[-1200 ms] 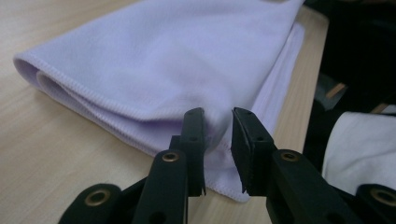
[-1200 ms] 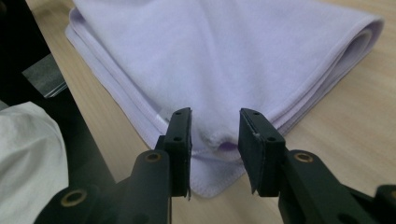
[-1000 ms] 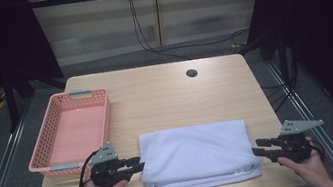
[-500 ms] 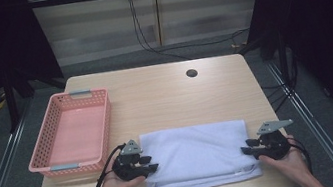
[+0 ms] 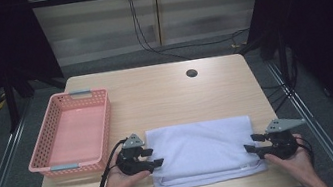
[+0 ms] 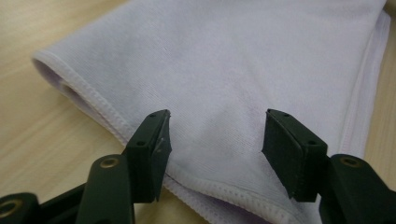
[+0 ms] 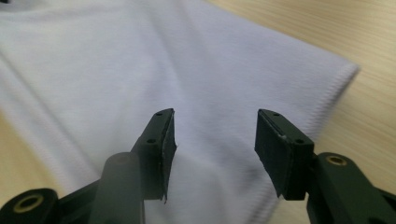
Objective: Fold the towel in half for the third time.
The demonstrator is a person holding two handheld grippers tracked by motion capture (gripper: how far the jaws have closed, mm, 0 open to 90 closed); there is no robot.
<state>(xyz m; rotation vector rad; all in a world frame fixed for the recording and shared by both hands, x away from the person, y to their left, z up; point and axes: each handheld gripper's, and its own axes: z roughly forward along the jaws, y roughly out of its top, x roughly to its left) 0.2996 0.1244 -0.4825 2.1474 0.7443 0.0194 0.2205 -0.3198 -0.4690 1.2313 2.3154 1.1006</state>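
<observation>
1. The left claw (image 5: pixel 153 157) is held at the left edge of the folded white towel (image 5: pixel 201 151); its jaws have just been opening and are set apart over the cloth, with nothing gripped.
2. The right claw (image 5: pixel 250 143) is held at the towel's right edge, its jaws likewise just opened and parted above the fabric.
3. The towel is laid flat near the front of the wooden table (image 5: pixel 164 94).
4. Whether the pads brush the cloth cannot quite be told.
5. A pink basket (image 5: pixel 43 158) is placed left of the towel.
</observation>
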